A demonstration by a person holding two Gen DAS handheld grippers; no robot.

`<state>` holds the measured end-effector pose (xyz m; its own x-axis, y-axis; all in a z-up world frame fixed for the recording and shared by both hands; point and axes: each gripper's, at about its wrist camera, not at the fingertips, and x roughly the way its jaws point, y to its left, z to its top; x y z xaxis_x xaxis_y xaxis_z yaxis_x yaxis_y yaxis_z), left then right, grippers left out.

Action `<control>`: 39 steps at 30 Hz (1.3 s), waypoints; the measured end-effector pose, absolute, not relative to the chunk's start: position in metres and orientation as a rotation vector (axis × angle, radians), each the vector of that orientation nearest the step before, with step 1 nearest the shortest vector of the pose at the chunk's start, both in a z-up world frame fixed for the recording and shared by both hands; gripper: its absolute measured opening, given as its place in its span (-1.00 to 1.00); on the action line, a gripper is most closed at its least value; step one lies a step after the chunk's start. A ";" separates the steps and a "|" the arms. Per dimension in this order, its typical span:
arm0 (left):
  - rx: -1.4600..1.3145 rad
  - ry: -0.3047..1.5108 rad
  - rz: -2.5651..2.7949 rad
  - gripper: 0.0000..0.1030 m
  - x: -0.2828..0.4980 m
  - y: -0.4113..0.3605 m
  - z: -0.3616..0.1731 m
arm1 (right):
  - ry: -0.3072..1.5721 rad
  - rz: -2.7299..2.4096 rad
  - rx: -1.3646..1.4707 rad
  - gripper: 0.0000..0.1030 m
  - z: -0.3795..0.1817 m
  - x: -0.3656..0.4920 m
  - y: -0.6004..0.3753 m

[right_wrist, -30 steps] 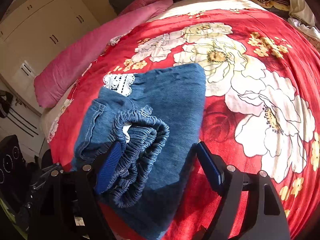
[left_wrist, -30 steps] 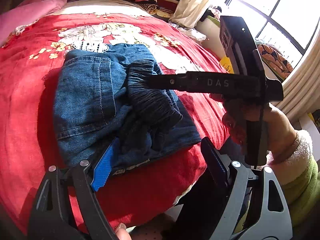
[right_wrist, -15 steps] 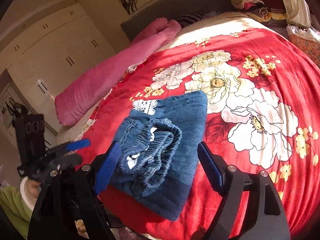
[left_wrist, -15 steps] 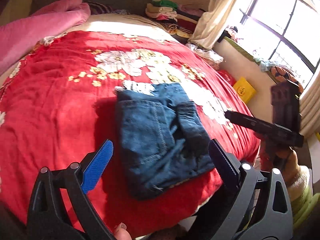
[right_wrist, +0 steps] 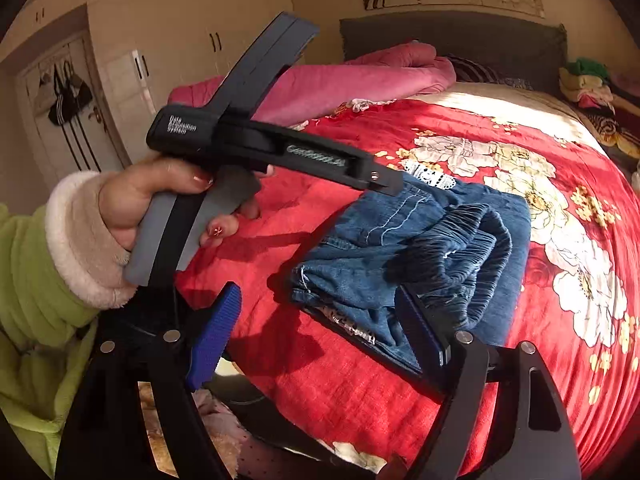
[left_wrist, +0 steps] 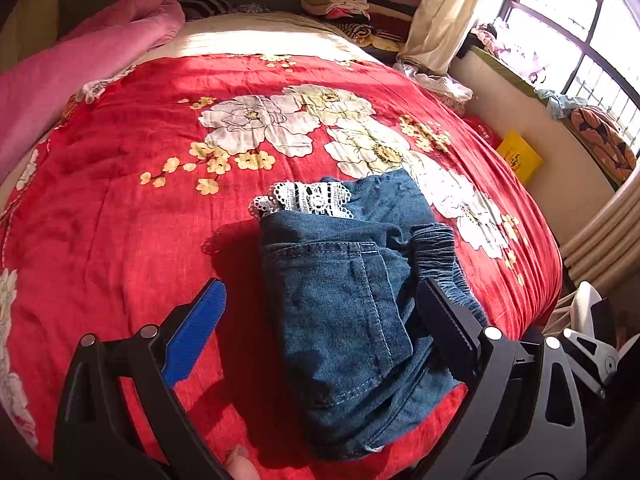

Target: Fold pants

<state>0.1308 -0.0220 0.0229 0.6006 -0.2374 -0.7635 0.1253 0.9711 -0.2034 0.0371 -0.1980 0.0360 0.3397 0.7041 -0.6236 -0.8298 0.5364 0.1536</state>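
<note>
In the left wrist view a bed covered by a red bedspread (left_wrist: 120,208) printed with large white and yellow flowers fills the frame; a pink quilt (left_wrist: 72,68) lies rolled along its far left side, a stack of folded clothes (left_wrist: 340,0) sits beyond the head, and a sunlit window (left_wrist: 568,20) with a pale curtain (left_wrist: 440,12) stands at the right, a yellow box (left_wrist: 518,160) on the floor below it. The pants (left_wrist: 344,304), dark blue denim folded into a compact bundle, lie near the bed's near right edge, white lace trim (left_wrist: 304,200) poking out at the far end, a stitched pocket on top and a gathered elastic waistband on the right. The left gripper (left_wrist: 320,332) hangs above the bundle, jaws spread wide and holding nothing, the blue pad left of the denim. Bare bedspread lies broad to the left and beyond. In the right wrist view, cream wardrobes (right_wrist: 168,32) and a dark headboard (right_wrist: 452,36) back the bed. The pants (right_wrist: 420,248) show their crumpled waistband uppermost, close to the bed edge. The right gripper (right_wrist: 320,332) is released too, jaws wide apart over the bed edge and the bundle's near corner. The left hand (right_wrist: 160,200), in a green sleeve with a fleecy cuff, grips the other tool's handle to the left, off the cloth.
</note>
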 end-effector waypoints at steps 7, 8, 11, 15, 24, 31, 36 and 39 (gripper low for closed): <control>-0.111 0.943 -0.216 0.74 0.151 -0.029 0.005 | 0.656 0.989 -0.439 0.47 0.022 0.036 -0.155; -0.110 0.948 -0.217 0.74 0.154 -0.029 0.002 | 0.643 0.987 -0.475 0.45 0.019 0.037 -0.149; -0.103 0.962 -0.216 0.73 0.161 -0.030 -0.003 | 0.619 0.983 -0.561 0.33 0.011 0.039 -0.133; -0.102 0.972 -0.216 0.73 0.167 -0.031 -0.006 | 0.628 0.946 -0.643 -0.23 -0.007 0.051 -0.121; -0.101 0.979 -0.220 0.74 0.174 -0.035 -0.011 | 0.725 1.027 -0.458 -0.68 -0.009 0.059 -0.162; -0.117 0.978 -0.217 0.74 0.176 -0.036 -0.015 | 0.769 1.022 -0.341 -0.69 -0.025 0.070 -0.181; -0.125 0.967 -0.214 0.74 0.174 -0.034 -0.014 | 0.767 1.005 -0.317 -0.67 -0.032 0.076 -0.182; -0.134 0.961 -0.213 0.74 0.173 -0.032 -0.013 | 0.767 0.989 -0.304 -0.66 -0.032 0.067 -0.181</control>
<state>0.1735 -0.0324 -0.0127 0.5540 -0.2388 -0.7975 0.1205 0.9709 -0.2070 0.0672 -0.1806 -0.0320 0.3192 0.6364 -0.7022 -0.8387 0.5347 0.1033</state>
